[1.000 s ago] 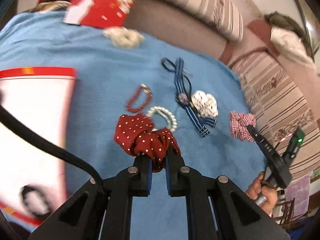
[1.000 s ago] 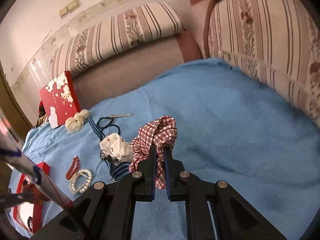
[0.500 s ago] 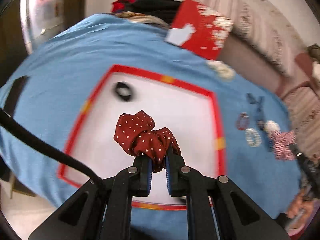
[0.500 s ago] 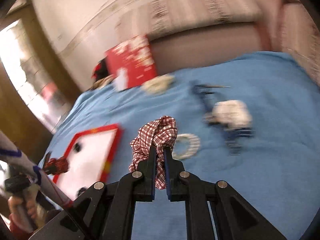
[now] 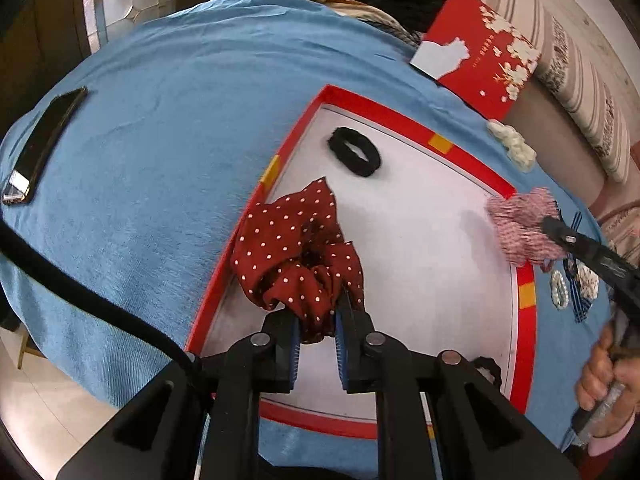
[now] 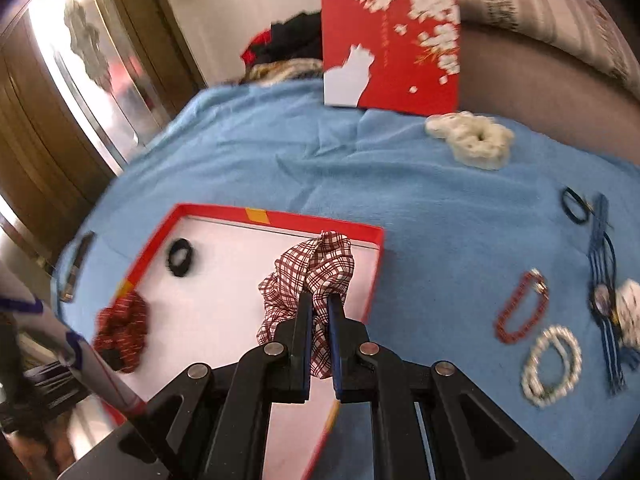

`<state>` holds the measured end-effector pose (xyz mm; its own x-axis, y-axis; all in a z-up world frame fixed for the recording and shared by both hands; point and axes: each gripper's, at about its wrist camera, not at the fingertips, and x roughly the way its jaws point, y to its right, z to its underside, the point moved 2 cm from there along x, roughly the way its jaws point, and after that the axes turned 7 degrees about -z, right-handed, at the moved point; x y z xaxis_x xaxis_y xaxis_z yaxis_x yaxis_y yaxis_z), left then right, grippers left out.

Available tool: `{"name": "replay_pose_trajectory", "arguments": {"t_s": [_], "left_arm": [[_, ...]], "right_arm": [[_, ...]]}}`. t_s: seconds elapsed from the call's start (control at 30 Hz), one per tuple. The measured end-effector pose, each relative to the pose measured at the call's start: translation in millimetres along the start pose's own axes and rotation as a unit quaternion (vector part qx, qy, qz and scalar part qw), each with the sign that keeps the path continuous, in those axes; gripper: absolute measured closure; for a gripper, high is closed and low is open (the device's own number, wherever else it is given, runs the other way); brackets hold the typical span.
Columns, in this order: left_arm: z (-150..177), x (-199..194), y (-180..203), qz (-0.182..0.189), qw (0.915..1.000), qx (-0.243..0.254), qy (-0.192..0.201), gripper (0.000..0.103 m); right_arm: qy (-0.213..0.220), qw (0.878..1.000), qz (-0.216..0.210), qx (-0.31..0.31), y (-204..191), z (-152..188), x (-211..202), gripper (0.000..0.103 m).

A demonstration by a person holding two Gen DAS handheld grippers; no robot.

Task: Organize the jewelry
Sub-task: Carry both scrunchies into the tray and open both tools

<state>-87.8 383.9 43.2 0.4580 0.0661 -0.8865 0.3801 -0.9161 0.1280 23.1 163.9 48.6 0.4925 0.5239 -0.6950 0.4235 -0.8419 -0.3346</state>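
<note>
Left gripper (image 5: 316,314) sits low in the centre of the left wrist view, its jaws opening, with the dark red white-dotted fabric scrunchie (image 5: 296,248) between the blue pads, bunched over the left wall of the shallow red-rimmed white tray (image 5: 472,164). The pads look to be touching the cloth at its lower folds. A black hair tie (image 5: 354,152) lies on the tray floor, upper middle of that view.

Over in the right wrist view, the right gripper (image 6: 320,312) is clamped narrow on the red-and-white checked fabric scrunchie (image 6: 308,276), held above the tray's right half, near the far wall. On the blue towel-like cloth (image 6: 320,168), at the right of the frame, lie a red bead bracelet (image 6: 520,308), a white pearl bracelet (image 6: 552,364) just below it, a blue striped strap (image 6: 604,272), and a cream fluffy scrunchie (image 6: 472,140) at upper right. A red box lid with white blossoms (image 6: 400,52) stands behind. A black phone (image 5: 44,144) rests at the left edge of the left wrist view.
</note>
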Motion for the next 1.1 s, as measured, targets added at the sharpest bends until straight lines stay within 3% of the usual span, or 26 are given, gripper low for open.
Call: {"name": "replay_pose_trajectory", "arguments": {"t_s": [0.13, 0.2, 0.3, 0.43, 0.67, 0.87, 1.1], "left_arm": [[-0.1, -0.2, -9.6, 0.009, 0.9997, -0.02, 0.002, 0.082], [-0.3, -4.1, -12.1, 0.016, 0.9995, -0.028, 0.006, 0.073], [0.1, -13.7, -15.1, 0.026, 0.9988, -0.04, 0.013, 0.067], [0.4, -31.1, -16.1, 0.029, 0.9981, -0.047, 0.028, 0.059], [8.3, -73.0, -2.2, 0.003, 0.9967, -0.022, 0.078, 0.052], [22.9, -97.6, 37.7, 0.026, 0.9955, 0.017, 0.09, 0.05], [46.1, -96.8, 120.8, 0.059, 0.9909, 0.096, 0.073, 0.049]], "right_arm": [[-0.018, 1.0, 0.02, -0.007, 2.0, -6.5, 25.2, 0.094], [-0.018, 0.999, 0.03, -0.008, 4.0, -9.2, 30.1, 0.092], [-0.014, 0.999, 0.035, -0.012, 3.0, -14.0, 28.6, 0.079], [0.006, 0.999, 0.032, -0.021, -0.4, -14.5, 6.8, 0.062], [0.037, 0.999, 0.033, -0.007, 16.6, 10.2, -52.4, 0.056], [0.06, 0.996, 0.051, 0.038, 77.0, 58.9, -114.7, 0.056], [0.081, 0.982, 0.11, 0.128, 179.3, 116.6, -176.3, 0.056]]}}
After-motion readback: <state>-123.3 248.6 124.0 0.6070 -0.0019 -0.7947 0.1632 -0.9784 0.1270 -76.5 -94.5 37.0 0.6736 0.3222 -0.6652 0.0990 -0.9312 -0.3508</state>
